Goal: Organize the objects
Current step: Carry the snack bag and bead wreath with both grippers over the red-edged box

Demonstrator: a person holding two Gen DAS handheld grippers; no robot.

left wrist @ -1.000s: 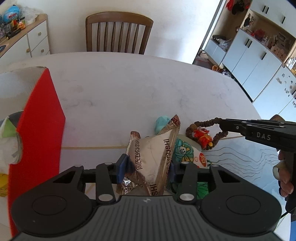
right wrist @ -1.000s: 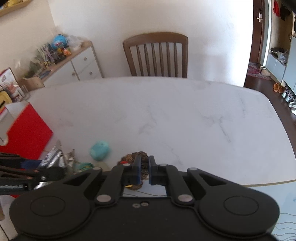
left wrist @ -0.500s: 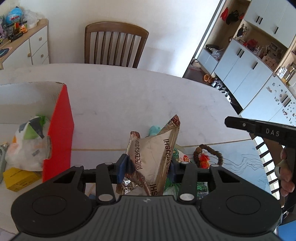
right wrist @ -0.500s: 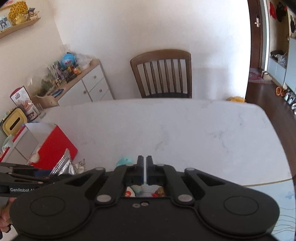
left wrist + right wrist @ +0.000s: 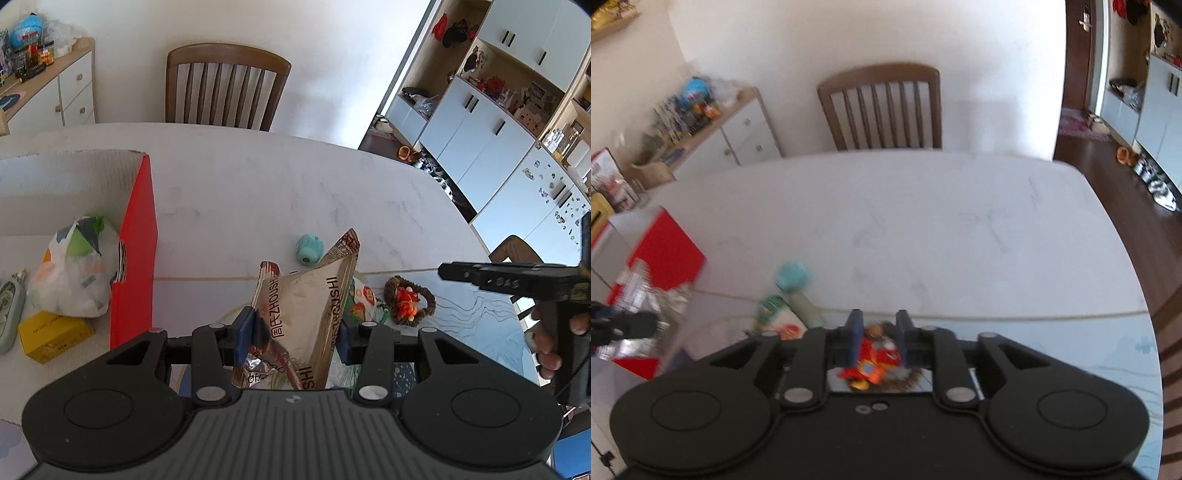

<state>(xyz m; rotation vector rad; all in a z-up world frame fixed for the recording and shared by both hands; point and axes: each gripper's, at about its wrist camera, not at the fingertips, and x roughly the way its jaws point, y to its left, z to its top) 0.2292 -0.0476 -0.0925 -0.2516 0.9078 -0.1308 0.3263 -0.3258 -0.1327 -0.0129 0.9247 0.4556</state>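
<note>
My left gripper (image 5: pixel 293 328) is shut on a silver snack bag (image 5: pixel 306 310) and holds it above the white table, to the right of a red box (image 5: pixel 135 258). The box holds a white plastic bag (image 5: pixel 74 266), a yellow packet (image 5: pixel 55 330) and a pale green item (image 5: pixel 11 314). A bead bracelet with a red charm (image 5: pixel 408 301) lies on the table; it also shows in the right wrist view (image 5: pixel 875 360). My right gripper (image 5: pixel 877 332) is open, its fingers on either side of the bracelet, above it. A teal toy (image 5: pixel 309 249) and a colourful packet (image 5: pixel 364 299) lie nearby.
The white marble table (image 5: pixel 923 229) runs to a wooden chair (image 5: pixel 225 85) at the far side. A blue patterned mat (image 5: pixel 480 314) covers the near right. A white sideboard (image 5: pixel 738 129) stands left, cupboards (image 5: pixel 480 140) right.
My right gripper has opened and dropped over the bracelet. My left gripper has risen and drawn back with the snack bag, so that more of the box's inside shows.
</note>
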